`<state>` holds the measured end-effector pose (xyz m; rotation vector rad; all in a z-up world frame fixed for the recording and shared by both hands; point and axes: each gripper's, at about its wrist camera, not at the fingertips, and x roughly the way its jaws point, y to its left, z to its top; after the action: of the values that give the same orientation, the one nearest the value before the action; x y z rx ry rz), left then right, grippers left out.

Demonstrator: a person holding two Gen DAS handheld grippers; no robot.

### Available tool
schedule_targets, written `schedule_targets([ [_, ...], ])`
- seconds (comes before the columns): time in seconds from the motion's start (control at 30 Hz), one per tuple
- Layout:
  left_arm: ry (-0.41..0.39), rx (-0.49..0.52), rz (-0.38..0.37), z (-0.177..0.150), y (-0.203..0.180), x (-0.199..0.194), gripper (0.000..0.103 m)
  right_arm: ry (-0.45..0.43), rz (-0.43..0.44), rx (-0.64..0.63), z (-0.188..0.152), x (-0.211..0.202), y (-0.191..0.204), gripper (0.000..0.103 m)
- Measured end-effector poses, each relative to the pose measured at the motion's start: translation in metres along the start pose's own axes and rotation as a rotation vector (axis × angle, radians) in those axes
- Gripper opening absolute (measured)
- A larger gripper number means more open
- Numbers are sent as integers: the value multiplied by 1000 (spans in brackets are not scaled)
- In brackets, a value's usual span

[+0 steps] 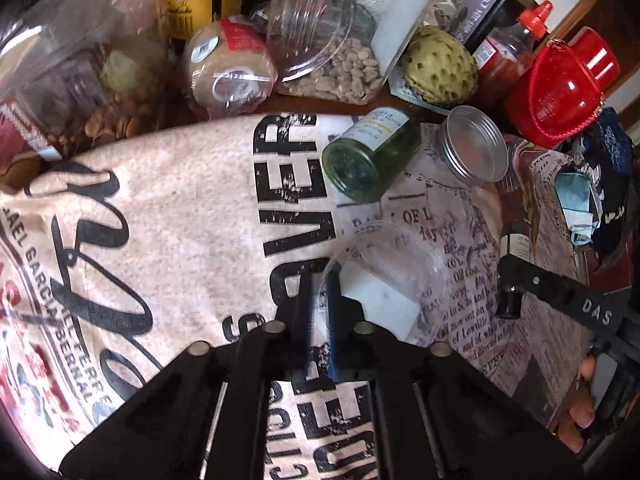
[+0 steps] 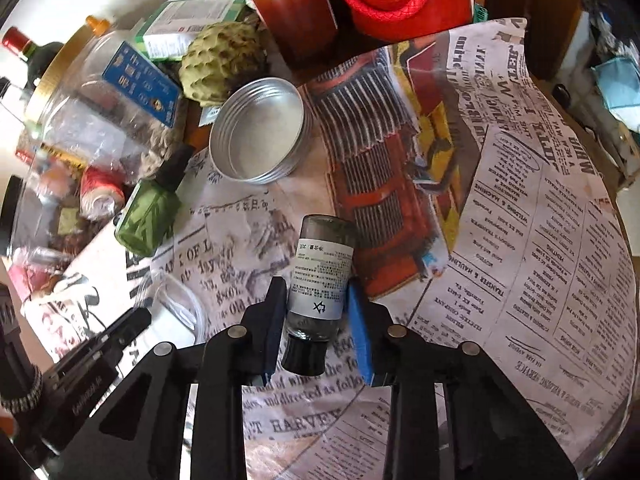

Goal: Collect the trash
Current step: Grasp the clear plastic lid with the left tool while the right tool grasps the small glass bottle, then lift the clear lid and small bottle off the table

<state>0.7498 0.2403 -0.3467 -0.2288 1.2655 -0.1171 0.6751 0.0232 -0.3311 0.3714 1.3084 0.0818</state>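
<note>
We see the left hand-held gripper (image 1: 325, 280) pinching a clear cup's (image 1: 394, 276) rim at 9 o'clock, the right hand-held gripper (image 2: 316, 300) clamped on a vial (image 2: 320, 276).

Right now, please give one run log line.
left hand-held gripper: shut on clear plastic cup | right hand-held gripper: around small labelled bottle

I read this as a lived-in home, since the table (image 2: 560, 240) wears a newsprint-patterned cloth and the top of my frames is crowded with pantry goods: a jar of nuts (image 1: 344, 68), a red-capped sauce bottle (image 1: 508, 48) and a green custard apple (image 1: 440, 66).
</note>
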Motion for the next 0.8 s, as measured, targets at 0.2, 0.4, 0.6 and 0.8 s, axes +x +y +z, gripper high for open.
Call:
schedule_targets([
  [0.2,-37,-2,47,-10,-11,-21,1,-27,3,-53,-11,-23,-10,28],
  [0.4,-144,5,86,-16,-38,-66,1,-86,44,-83,-14,-63,-24,27],
  [0.6,-302,11,110,-28,-81,-132,1,-152,106,-133,-14,-106,-42,27],
  [0.8,-452,-8,128,-54,-128,-198,1,-254,163,-220,-23,-157,-48,27],
])
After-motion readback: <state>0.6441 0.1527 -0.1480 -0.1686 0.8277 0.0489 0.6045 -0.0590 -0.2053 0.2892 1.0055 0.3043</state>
